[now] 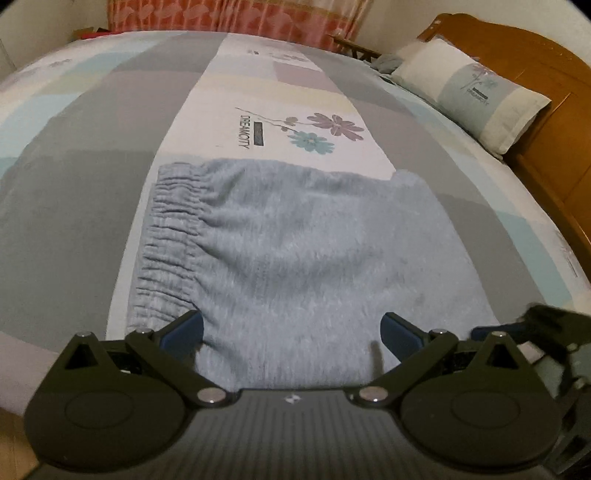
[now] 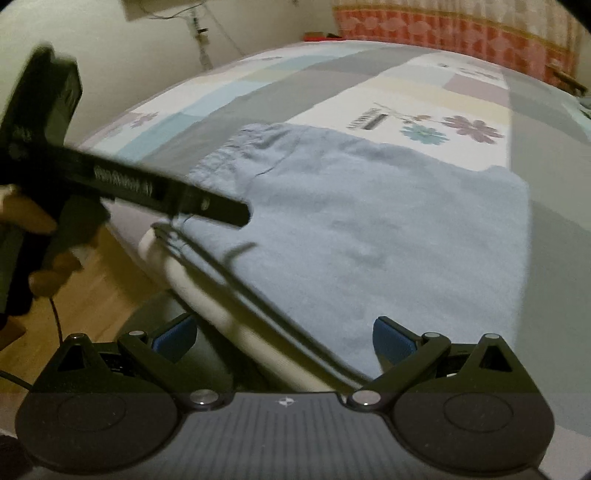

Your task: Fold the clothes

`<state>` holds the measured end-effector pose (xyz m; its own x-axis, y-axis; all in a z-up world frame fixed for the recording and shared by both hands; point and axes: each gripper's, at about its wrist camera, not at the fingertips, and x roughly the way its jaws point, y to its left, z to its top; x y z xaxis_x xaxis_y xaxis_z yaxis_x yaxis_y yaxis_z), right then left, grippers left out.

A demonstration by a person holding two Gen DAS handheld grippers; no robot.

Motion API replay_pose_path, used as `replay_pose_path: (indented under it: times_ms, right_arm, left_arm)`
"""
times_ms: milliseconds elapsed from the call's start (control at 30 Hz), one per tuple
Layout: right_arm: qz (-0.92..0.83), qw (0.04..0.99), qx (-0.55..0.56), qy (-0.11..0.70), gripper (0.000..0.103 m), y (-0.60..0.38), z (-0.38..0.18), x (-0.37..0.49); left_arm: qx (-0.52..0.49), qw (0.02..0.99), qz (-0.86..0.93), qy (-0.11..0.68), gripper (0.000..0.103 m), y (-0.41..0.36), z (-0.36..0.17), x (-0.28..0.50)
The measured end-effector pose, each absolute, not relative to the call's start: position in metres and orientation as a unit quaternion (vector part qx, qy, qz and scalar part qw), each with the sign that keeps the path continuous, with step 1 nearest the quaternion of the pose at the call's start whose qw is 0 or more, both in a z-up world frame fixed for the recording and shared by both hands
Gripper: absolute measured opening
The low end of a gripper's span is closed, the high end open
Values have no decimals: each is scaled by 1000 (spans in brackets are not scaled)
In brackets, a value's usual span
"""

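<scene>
1. The left gripper point(image 1: 291, 332) sits lowest in its own view, jaws spread wide and holding nothing. Its blue pads point(image 1: 184, 330) hover over the near edge of the garment.
2. The right gripper point(image 2: 284, 338) is likewise spread wide and empty. It hangs at the near edge of the bed, one pad over the garment and the other off the mattress side.
3. The right wrist view shows the left tool as a blurred black bar at the left, with the person's hand point(image 2: 33, 221) on its handle. Motion blur hides finer detail there.
4. The garment point(image 1: 295, 240) is a grey-blue knit piece with a gathered elastic waistband point(image 1: 166, 236) on its left side. It lies flat on the bedsheet point(image 1: 74, 177), near edge at the mattress edge, and appears already folded into a compact rectangle.
5. Step in hand, as a judgement: the grippers are positioned between folds, with no cloth gripped. Whether a further fold is intended cannot be told.
6. The next move likely calls for both grippers to descend on the near edge, pinch one corner each, lift together and carry the edge toward the far side. Uneven lift could skew the fold.
7. Beyond the garment lie the flower print point(image 1: 317, 129), a pillow point(image 1: 469, 92), the wooden headboard point(image 1: 546, 74) and a red curtain point(image 1: 229, 16).
</scene>
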<state>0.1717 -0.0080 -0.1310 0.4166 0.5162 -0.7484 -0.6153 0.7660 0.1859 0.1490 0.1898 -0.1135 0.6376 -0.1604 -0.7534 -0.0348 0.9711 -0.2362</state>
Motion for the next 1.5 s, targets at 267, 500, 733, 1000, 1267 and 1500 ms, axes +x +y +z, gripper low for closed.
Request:
replay_pose_path:
  times_ms: [267, 500, 733, 1000, 1267, 1500]
  right_arm:
    - [276, 838, -16, 470, 103, -42, -148, 180]
    - [283, 839, -19, 464, 103, -43, -147, 177]
    - [300, 854, 32, 423, 103, -61, -131, 196]
    - [283, 850, 73, 439, 103, -70, -160, 205]
    - [272, 861, 27, 430, 103, -57, -143, 208]
    - [270, 867, -15, 419, 103, -47, -142, 243]
  left_arm:
    - [-105, 902, -37, 417, 101, 180, -103, 144]
    - [-103, 907, -36, 406, 101, 171, -92, 136]
    - [-78, 914, -30, 397, 102, 158, -82, 126]
    - [-68, 910, -41, 408, 102, 153, -89, 128]
    - [-45, 917, -47, 393, 102, 147, -77, 151]
    - [-62, 909, -41, 410, 102, 146, -85, 156]
